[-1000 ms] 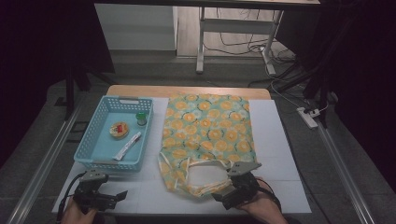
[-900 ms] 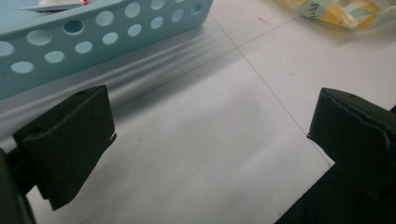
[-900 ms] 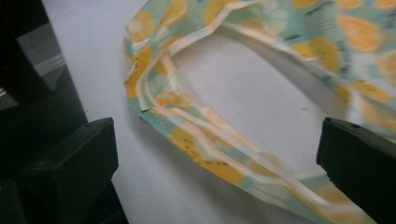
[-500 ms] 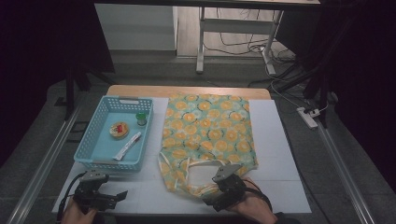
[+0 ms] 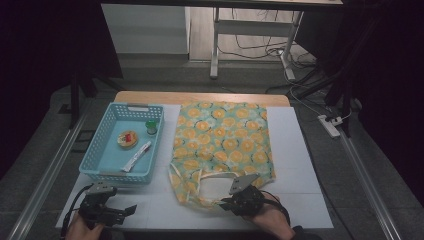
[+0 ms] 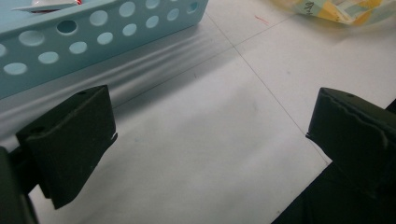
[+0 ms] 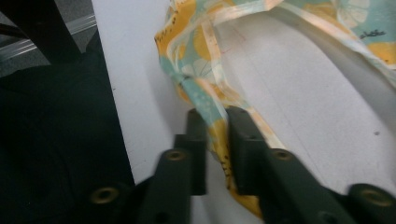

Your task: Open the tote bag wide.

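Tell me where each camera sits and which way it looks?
High view: above the near table edge, looking forward and down at the flowered bag, blue basket, both hands and grippers.
Left gripper view: on the left gripper, along its open jaws over bare table.
Right gripper view: on the right gripper, jaws just closed on the bag's handle.
Shared: bag in all; basket in two.
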Motion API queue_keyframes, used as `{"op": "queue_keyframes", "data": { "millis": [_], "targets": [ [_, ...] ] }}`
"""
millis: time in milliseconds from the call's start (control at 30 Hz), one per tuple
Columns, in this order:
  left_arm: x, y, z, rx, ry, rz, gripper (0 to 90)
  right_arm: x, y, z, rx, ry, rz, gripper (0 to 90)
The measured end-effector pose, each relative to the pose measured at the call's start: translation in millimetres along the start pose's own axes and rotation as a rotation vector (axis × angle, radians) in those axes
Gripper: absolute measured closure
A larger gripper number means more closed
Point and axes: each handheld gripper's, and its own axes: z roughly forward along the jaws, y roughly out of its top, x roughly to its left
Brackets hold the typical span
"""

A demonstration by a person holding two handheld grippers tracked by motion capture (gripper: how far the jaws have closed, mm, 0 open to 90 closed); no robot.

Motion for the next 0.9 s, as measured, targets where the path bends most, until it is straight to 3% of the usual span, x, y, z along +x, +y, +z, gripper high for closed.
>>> {"op": "queue_keyframes", "data": {
  "millis": [400, 433, 567, 767, 900],
  "targets": [
    [0.4, 0.0, 0.1, -0.001, -0.001, -0.004, 1.0, -12.8, 7.4, -14.8, -0.053, 0.044, 0.056, 89.4],
    [0.4, 0.0, 0.1, -0.001, -0.001, -0.005, 1.1, -15.7, 8.4, -16.2, -0.057, 0.044, 0.077, 89.4],
    [0.5, 0.0, 0.1, 0.0, 0.0, -0.006, 1.1, -20.1, 10.0, -16.4, -0.057, 0.036, 0.085, 89.7],
    [0.8, 0.1, 0.2, 0.002, 0.001, -0.009, 1.3, -26.4, 16.4, -18.2, -0.059, 0.017, 0.084, 89.9],
    [1.0, 0.0, 0.1, 0.002, -0.001, -0.011, 1.4, -32.1, 20.5, -18.2, -0.054, -0.007, 0.05, 89.9]
  ]
}}
